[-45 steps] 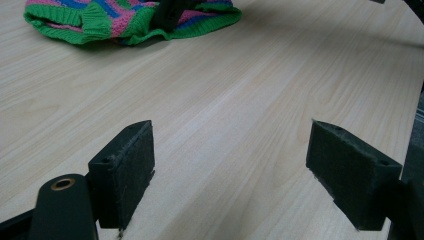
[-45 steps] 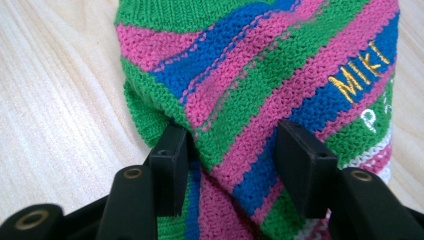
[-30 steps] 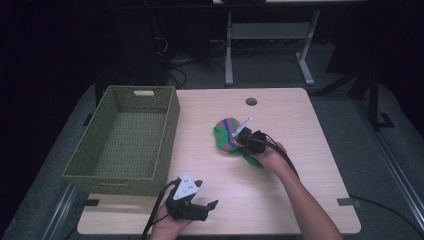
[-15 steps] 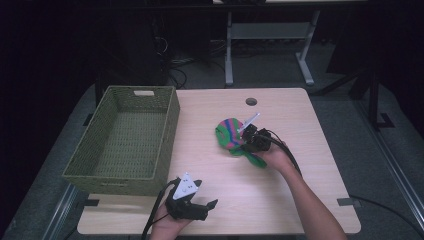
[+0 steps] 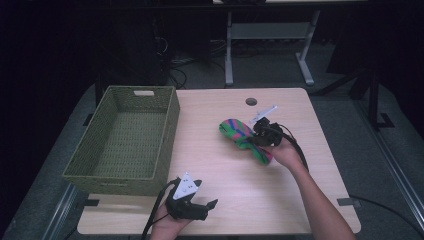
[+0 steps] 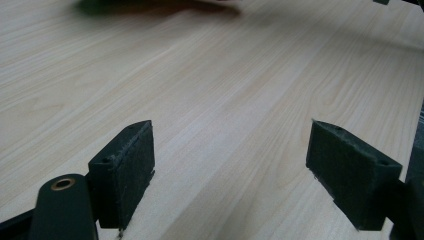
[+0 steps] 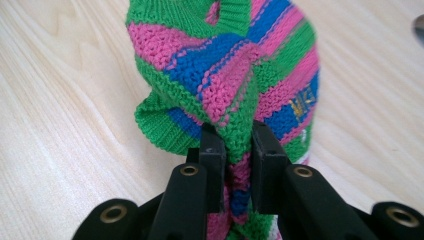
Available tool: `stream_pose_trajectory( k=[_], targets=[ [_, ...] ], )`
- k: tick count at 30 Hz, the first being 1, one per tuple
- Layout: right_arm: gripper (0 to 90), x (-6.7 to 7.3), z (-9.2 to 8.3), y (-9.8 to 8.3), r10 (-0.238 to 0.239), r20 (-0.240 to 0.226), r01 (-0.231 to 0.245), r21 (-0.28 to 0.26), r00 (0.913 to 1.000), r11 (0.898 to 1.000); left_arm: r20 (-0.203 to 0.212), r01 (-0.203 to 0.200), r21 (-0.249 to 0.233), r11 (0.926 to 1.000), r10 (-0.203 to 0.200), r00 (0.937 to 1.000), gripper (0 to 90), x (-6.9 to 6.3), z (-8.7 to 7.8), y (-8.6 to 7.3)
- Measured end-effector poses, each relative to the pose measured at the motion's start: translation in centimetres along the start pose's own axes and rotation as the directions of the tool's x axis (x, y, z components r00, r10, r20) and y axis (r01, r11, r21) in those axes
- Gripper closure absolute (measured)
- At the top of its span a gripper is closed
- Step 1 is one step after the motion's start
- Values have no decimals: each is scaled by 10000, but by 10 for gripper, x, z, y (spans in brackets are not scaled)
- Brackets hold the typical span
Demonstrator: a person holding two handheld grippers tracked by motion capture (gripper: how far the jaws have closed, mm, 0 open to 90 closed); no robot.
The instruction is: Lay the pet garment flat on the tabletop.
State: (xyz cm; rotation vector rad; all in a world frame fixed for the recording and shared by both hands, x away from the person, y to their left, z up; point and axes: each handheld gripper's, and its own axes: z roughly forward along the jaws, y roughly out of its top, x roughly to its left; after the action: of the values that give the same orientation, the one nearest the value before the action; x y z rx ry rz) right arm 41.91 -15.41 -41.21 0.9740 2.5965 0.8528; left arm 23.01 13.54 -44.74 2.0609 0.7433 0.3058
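Note:
A knitted cloth (image 5: 238,131) striped in green, pink and blue is bunched up at the middle right of the wooden table (image 5: 300,180). My right gripper (image 5: 255,138) is shut on a fold of it. In the right gripper view both pads pinch the knit (image 7: 240,65) at my right gripper (image 7: 235,137), and the cloth rises off the tabletop. Its jaws have just been closing with the knit between them. My left gripper (image 5: 207,209) rests near the front edge, open. Bare wood lies between its pads (image 6: 125,175) in the left gripper view.
A green woven basket (image 5: 112,186) stands at the left of the table, with nothing showing inside. A round cable hole (image 5: 251,101) sits near the far edge. Dark floor and metal desk legs (image 5: 229,55) lie beyond the table.
My right gripper has shifted a little to the right and upward, drawing the striped cloth up with it. The left gripper has stayed where it was.

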Motion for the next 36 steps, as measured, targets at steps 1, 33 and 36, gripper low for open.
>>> stream_pose_trajectory(
  k=[1,33,36],
  targets=[
    [785,-2,-2,0,26,-33,-26,-62,10000,10000,-12,12,-24,10000,-12,10000,190,0,0,0],
    [786,-13,-61,-3,653,-658,-734,-1287,9957,9890,276,543,-203,9983,-537,9982,189,3,-1,-1],
    [786,-8,-67,-2,468,-639,-552,-1379,9969,9889,271,593,-282,9978,-585,9979,189,3,-1,-1]
  ],
)
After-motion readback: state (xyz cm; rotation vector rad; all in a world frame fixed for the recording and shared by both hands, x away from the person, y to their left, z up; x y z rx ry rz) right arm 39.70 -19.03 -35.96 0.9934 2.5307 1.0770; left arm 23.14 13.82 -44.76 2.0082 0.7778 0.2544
